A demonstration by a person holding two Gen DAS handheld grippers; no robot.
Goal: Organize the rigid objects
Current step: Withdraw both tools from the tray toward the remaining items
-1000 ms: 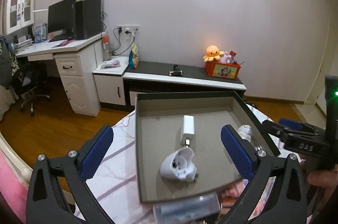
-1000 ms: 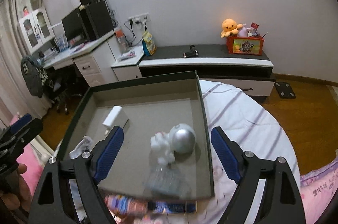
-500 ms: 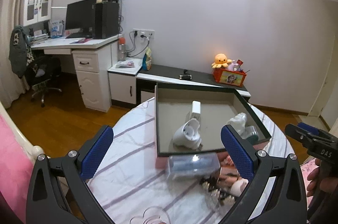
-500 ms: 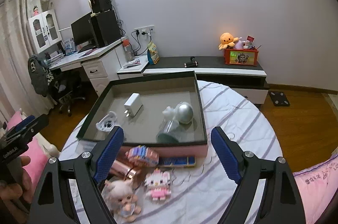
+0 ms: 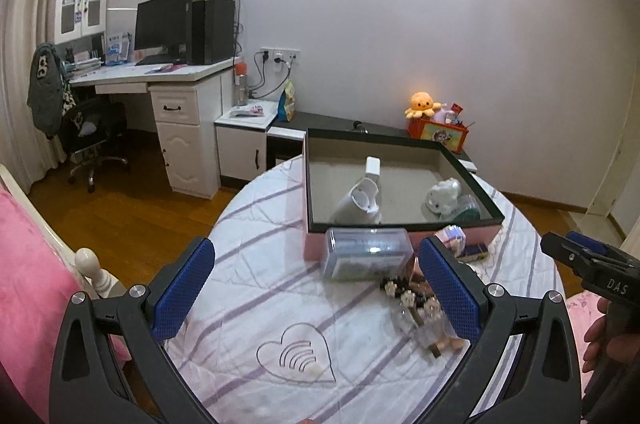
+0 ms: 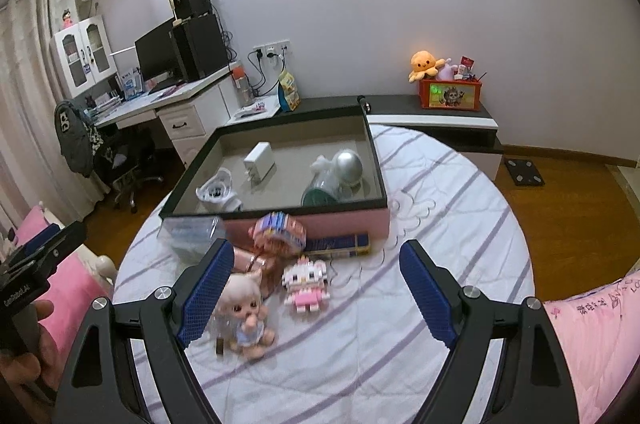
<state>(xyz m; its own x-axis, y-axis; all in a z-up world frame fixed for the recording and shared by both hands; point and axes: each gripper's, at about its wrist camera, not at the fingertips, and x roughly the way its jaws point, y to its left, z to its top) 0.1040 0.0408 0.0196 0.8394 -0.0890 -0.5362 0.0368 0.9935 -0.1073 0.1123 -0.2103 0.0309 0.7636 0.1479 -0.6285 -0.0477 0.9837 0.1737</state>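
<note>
A pink box with a dark rim [image 6: 374,165] [image 5: 472,179] sits on the round table. Inside lie a white charger [image 6: 259,158], a white cup-like piece [image 6: 215,189], a silver ball figure [image 6: 347,163] and a teal clear cup [image 6: 320,192]. In front of the box lie a clear plastic case [image 5: 366,254], a block toy [image 6: 278,230], a pink block cat [image 6: 306,282], a doll [image 6: 242,316] and a blue flat box [image 6: 336,244]. My left gripper [image 5: 316,294] and right gripper [image 6: 316,298] are both open, empty, and held back above the table's near side.
The striped tablecloth [image 6: 440,224] covers the table. A pink bed edge [image 5: 24,264] lies to the left, pink bedding [image 6: 592,336] to the right. A desk [image 5: 176,91] and low cabinet [image 6: 432,115] stand along the far wall.
Both grippers have pulled back and up from over the box, so the loose toys in front of it have come into view. Both stayed open.
</note>
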